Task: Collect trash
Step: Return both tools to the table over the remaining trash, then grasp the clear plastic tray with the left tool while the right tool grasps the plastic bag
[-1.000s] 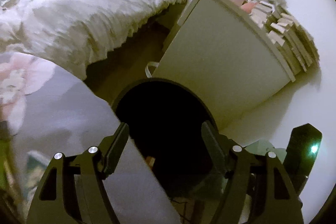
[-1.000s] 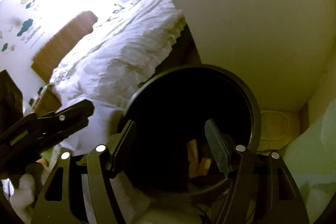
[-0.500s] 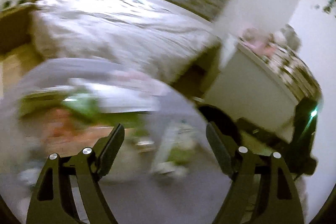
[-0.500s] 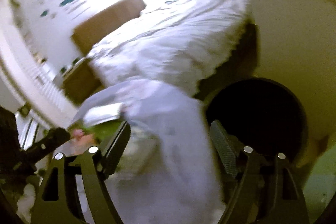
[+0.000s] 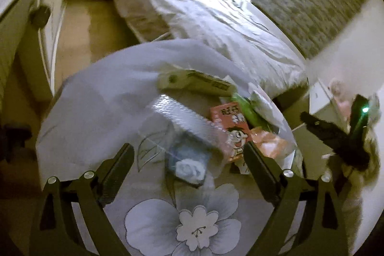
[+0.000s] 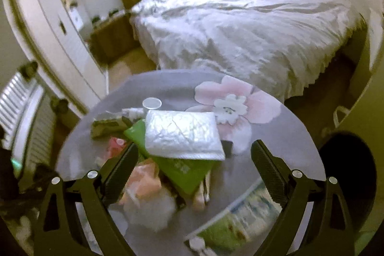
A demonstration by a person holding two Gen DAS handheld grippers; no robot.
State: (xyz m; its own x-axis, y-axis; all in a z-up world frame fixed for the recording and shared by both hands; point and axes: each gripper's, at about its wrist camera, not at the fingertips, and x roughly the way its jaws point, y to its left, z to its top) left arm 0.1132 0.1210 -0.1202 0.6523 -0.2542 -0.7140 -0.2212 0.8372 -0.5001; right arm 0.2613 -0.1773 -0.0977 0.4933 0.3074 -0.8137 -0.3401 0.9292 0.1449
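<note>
Behind the round, flower-patterned surface (image 6: 240,109), a bed with white bedding (image 6: 240,28) is filling the background. Both claws are hanging released above the surface, their jaws having just been opening, with nothing gripped. Ahead of the right claw (image 6: 194,160), a silver padded envelope (image 6: 182,136) is lying on a green packet (image 6: 187,172). Ahead of the left claw (image 5: 187,160), a red carton (image 5: 230,126) is lying among other trash. Right of the right claw, a black bin (image 6: 348,172) is standing beside the surface.
</note>
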